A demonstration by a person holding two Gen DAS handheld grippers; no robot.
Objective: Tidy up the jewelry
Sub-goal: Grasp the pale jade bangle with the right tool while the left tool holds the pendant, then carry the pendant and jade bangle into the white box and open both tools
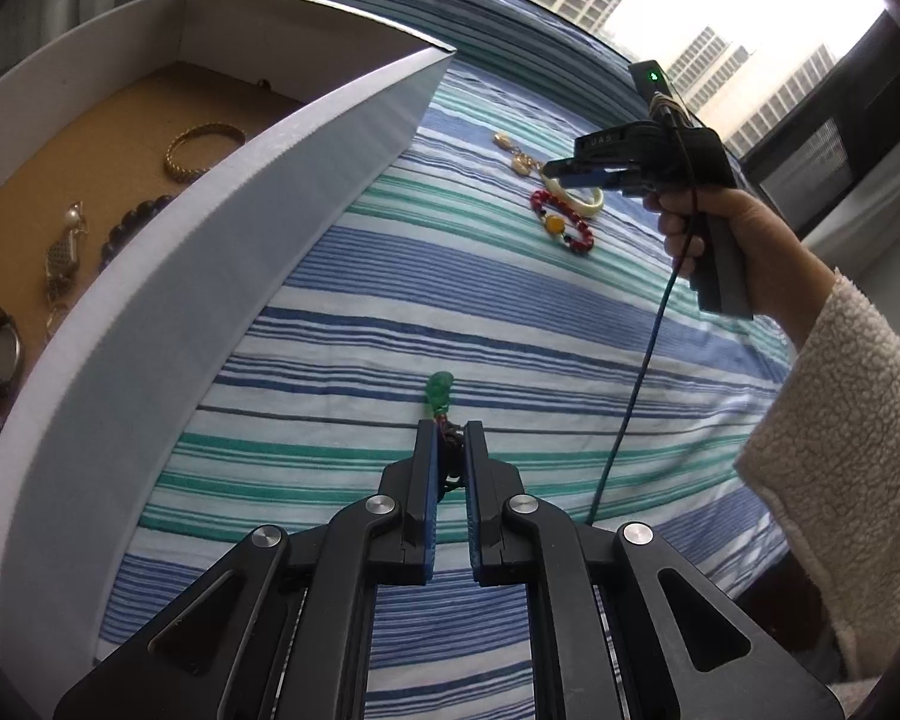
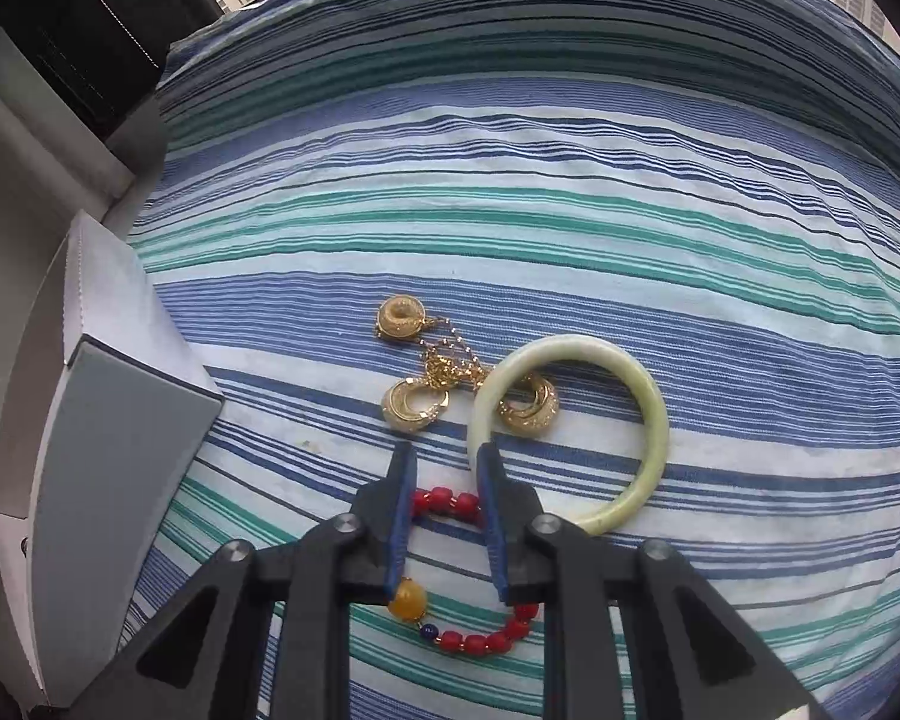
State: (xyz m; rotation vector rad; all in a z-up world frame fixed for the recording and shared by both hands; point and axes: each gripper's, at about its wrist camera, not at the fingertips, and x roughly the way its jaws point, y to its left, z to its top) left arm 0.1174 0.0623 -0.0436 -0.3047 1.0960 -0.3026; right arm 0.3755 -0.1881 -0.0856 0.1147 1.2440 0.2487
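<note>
Left claw (image 1: 450,438): clamped on dark cord of green carved pendant (image 1: 438,391), light, dangling.
Right claw (image 2: 444,468): apart, straddling red bead bracelet with amber bead (image 2: 450,501); floppy, pinch strand.
Place: bracelet beside pale jade bangle (image 2: 648,396), on striped bed.

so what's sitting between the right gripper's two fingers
In the right wrist view, the top run of the red bead bracelet crosses the gap between the right gripper fingers, above bare striped bedspread. Whether the pads touch the beads is unclear.
</note>
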